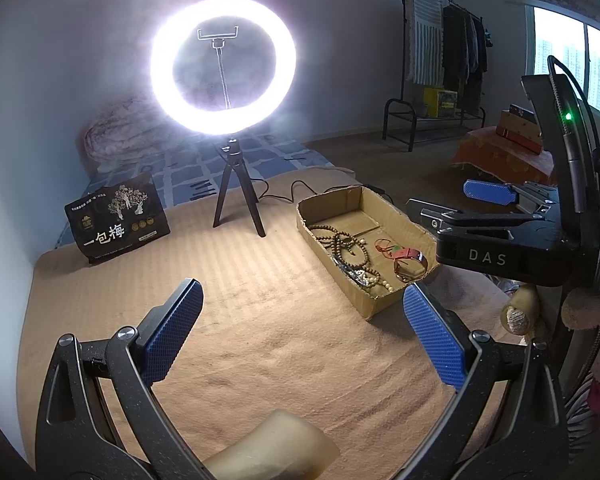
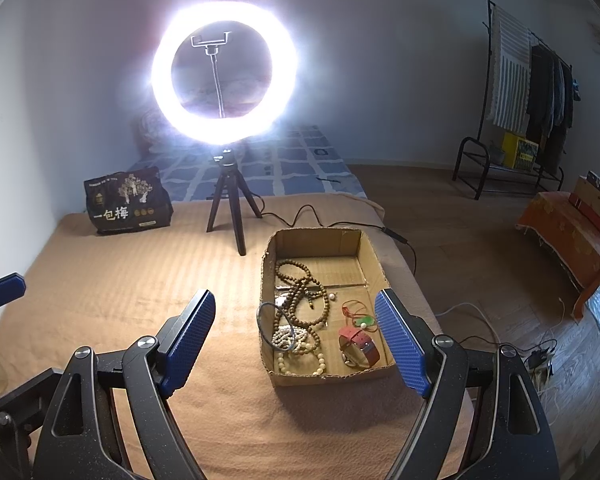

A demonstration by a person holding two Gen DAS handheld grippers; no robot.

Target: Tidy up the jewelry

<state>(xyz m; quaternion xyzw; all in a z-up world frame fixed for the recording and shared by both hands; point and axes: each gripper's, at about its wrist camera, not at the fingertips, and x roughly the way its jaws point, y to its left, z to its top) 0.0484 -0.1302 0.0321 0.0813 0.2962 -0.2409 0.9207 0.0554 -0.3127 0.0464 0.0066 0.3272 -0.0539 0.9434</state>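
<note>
A shallow cardboard box (image 2: 312, 242) sits on the tan blanket, also in the left wrist view (image 1: 342, 204). It holds brown wooden bead strands (image 2: 300, 292), a pale bead bracelet (image 2: 300, 354), a red-strap watch (image 2: 360, 350) and a red cord with a green pendant (image 2: 358, 318). My right gripper (image 2: 298, 338) is open and empty, hovering just before the box. My left gripper (image 1: 302, 330) is open and empty over bare blanket, left of the box. The right gripper's body (image 1: 500, 244) shows at the right of the left wrist view.
A lit ring light on a black tripod (image 2: 228, 204) stands behind the box, its cable (image 2: 320, 220) running right. A black snack bag (image 2: 126, 204) stands at the back left. A clothes rack (image 2: 516, 120) and a low orange-covered bench (image 2: 572, 236) are on the floor to the right.
</note>
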